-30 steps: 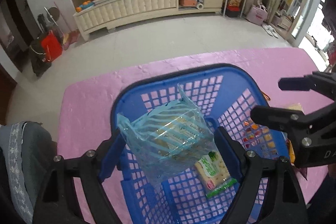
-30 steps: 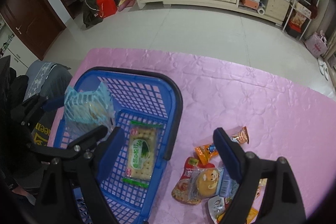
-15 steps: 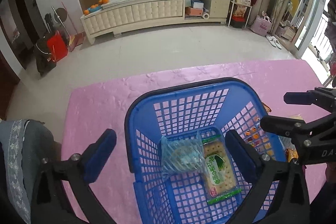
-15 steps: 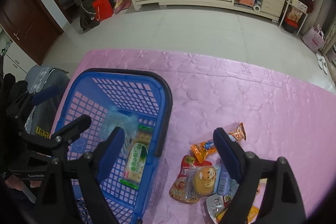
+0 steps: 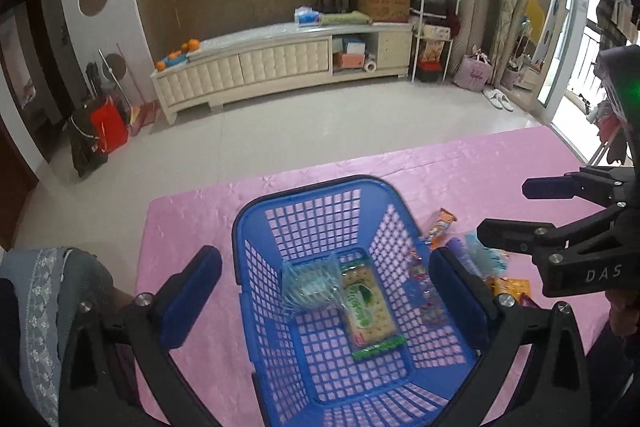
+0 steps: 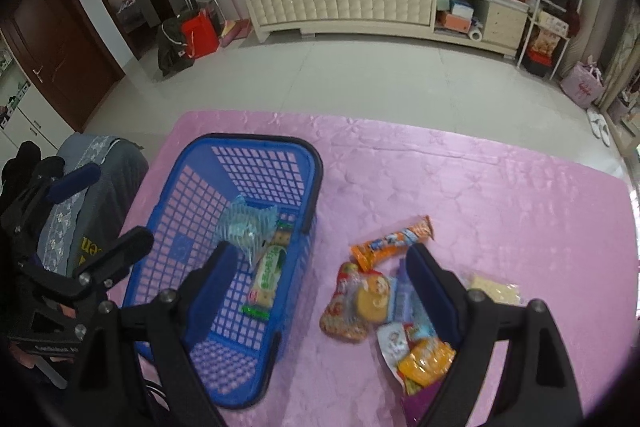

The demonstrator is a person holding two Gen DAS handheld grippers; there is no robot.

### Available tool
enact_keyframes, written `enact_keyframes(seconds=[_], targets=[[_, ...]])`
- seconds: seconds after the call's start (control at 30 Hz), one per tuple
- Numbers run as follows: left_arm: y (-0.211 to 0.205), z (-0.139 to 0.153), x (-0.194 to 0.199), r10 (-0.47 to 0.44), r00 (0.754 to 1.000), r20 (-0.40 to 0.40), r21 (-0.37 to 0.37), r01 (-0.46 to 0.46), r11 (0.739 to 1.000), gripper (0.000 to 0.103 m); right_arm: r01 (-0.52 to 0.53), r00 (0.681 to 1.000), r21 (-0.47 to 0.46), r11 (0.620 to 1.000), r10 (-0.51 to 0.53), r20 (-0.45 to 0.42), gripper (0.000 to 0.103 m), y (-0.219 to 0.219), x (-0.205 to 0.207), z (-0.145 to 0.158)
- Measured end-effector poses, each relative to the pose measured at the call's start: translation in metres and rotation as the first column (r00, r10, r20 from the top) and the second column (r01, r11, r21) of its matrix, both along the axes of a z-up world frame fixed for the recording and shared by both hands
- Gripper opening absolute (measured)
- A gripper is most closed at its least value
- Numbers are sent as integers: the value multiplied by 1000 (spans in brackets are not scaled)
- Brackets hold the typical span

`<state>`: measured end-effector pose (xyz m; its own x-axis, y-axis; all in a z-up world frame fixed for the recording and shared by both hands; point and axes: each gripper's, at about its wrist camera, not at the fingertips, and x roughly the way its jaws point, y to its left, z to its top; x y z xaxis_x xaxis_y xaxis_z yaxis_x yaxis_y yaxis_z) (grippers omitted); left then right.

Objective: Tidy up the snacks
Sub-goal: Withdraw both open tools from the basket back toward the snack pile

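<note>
the left gripper [image 5: 326, 291] hangs over the blue basket [image 5: 316, 195], jaws spread wide with nothing between them. the right gripper [image 6: 320, 279] is also wide apart and empty, above the gap between the basket [image 6: 248, 143] and the snack pile [image 6: 384, 303].

in the left wrist view, the basket sits at the centre of the pink tablecloth [image 5: 192, 219]. on its floor a light blue striped bag [image 5: 310, 285] lies touching a green cracker packet [image 5: 368, 311] at its 3 o'clock side. the rest of the basket floor, toward 6 o'clock, is bare.

in the right wrist view, the pile lies at 3 o'clock of the basket, apart from its wall. an orange wrapper [image 6: 394, 239] marks the pile's 12 o'clock edge. a pale cracker pack [image 6: 496, 287] lies at its 3 o'clock. beyond the pile toward 12 and 2 o'clock the cloth is bare up to the table's far edge.
</note>
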<state>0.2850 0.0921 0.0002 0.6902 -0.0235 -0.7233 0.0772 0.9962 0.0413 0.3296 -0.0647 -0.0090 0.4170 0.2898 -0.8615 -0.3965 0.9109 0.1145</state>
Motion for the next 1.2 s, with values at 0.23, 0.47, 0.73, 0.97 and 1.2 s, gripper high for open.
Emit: enact_keyframes(seconds=[0.23,0.47,0.73,0.97,1.2], targets=[[-31,21,-37,-29,999,25,-20,29,999,102,42,998,8,999,-42,49,89,-37,-41,28],[-78,40,-75,-82,993,83,10,81,997,102,70,995,8,997,-71,73,89,-74,-79,40],[-123,41,-98,-136,987,87,34,134,990,102,120,989,25,992,-122,83,89,-115,-98,43],[-149,39,-99,-174,981,88,31,172,985,102,166,982,43,985,-169,82,89,-152,-108,42],[-177,29,-81,-158,986,50,70,154,986,102,195,979,68,978,-199,46,89,-178,-101,29]])
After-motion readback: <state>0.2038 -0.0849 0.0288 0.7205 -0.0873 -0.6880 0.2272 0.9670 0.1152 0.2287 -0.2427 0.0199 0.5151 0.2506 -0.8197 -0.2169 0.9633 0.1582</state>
